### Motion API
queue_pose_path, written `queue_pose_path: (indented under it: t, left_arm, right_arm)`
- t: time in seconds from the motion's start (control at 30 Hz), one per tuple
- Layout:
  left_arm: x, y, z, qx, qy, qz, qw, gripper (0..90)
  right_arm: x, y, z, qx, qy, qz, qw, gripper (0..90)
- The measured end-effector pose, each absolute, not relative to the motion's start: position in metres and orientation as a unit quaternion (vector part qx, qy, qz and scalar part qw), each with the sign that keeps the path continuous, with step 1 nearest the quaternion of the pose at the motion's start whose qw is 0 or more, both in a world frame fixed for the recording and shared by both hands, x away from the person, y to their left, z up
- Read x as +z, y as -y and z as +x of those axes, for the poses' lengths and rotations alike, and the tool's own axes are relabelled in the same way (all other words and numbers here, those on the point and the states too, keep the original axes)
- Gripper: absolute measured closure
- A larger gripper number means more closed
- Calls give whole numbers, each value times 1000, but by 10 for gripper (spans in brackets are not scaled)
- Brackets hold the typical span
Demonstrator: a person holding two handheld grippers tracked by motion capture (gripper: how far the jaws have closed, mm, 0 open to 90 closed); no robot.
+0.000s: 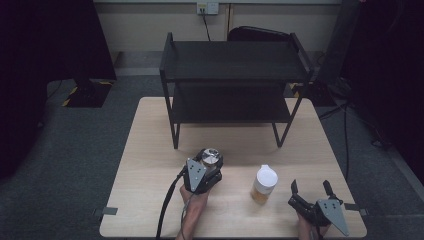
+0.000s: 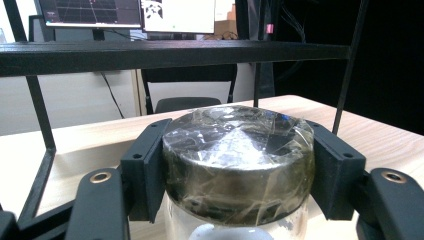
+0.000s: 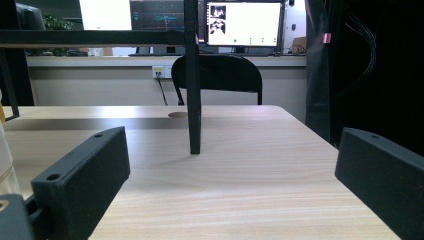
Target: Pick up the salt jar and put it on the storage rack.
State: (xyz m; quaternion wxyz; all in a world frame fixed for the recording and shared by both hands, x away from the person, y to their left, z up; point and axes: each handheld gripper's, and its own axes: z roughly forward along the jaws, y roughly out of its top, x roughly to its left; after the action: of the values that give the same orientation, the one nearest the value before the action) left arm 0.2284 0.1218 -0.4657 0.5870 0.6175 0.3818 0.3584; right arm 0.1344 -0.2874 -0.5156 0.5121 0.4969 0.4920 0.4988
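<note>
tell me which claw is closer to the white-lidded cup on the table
Right. The right claw sits open just to the right of the white-lidded cup, apart from it. The left claw is farther off on the cup's left, shut on a foil-topped jar.

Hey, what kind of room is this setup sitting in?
Probably a lab or office workroom: lit computer monitors on a back counter, a black office chair behind the light wooden table, and a black metal two-tier shelf rack standing on that table.

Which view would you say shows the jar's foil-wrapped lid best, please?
The left gripper view: the lid sits large and close between the left gripper jaws. The high view shows it small, from above; in the right gripper view I can't make it out.
</note>
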Motion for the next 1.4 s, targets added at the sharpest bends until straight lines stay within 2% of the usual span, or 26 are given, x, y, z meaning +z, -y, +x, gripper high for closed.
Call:
queue_pose_path:
  t: [0.43,0.57,1.07,1.4]
  left_arm:
    - [-443,-128,231,340,-358,641,588,349]
    - [-431,-137,234,318,-354,639,604,349]
    - [-392,-150,235,330,-305,655,607,350]
    - [-370,-165,245,305,-279,662,625,350]
  right_arm:
    - [-516,287,134,498,-491,498,513,0]
    - [-516,287,134,499,-492,497,512,0]
    - [-516,288,134,500,-493,496,511,0]
    - [-516,288,134,500,-493,496,511,0]
